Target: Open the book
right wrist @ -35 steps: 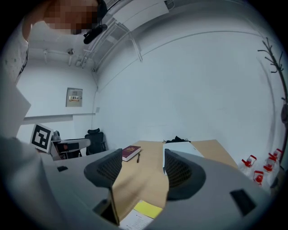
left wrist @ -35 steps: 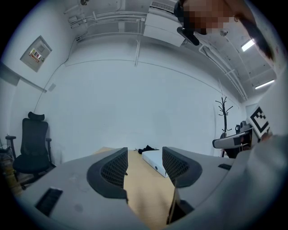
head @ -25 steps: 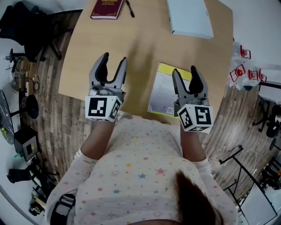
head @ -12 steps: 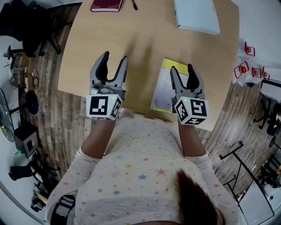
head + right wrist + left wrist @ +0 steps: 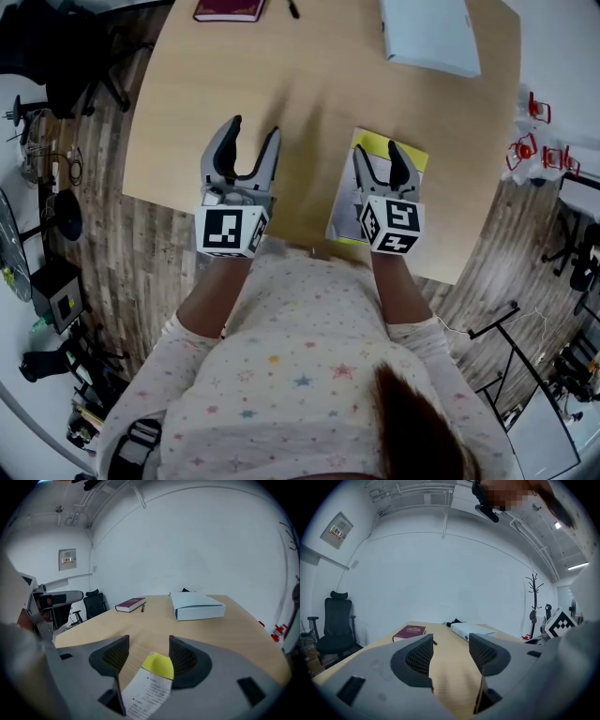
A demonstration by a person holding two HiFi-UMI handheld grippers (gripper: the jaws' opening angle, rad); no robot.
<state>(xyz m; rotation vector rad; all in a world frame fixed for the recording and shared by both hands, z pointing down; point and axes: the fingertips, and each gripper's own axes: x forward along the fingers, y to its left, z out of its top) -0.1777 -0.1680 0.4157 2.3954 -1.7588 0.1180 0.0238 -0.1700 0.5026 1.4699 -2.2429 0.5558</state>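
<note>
Right gripper (image 5: 382,157): jaws spread, has shifted inward over the yellow-and-white book (image 5: 341,202).
Left gripper (image 5: 253,133): jaws spread, empty.
Meaning: approach only; the book looks closed and ungripped.

book (image 5: 342,206) pt hidden under R gripper (image 5: 378,150), maroon book (image 5: 228,9) cut at top edge

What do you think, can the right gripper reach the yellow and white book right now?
Probably yes. The right gripper hangs just above the yellow and white book with its jaws apart, and nothing lies between them and the closed cover.
</note>
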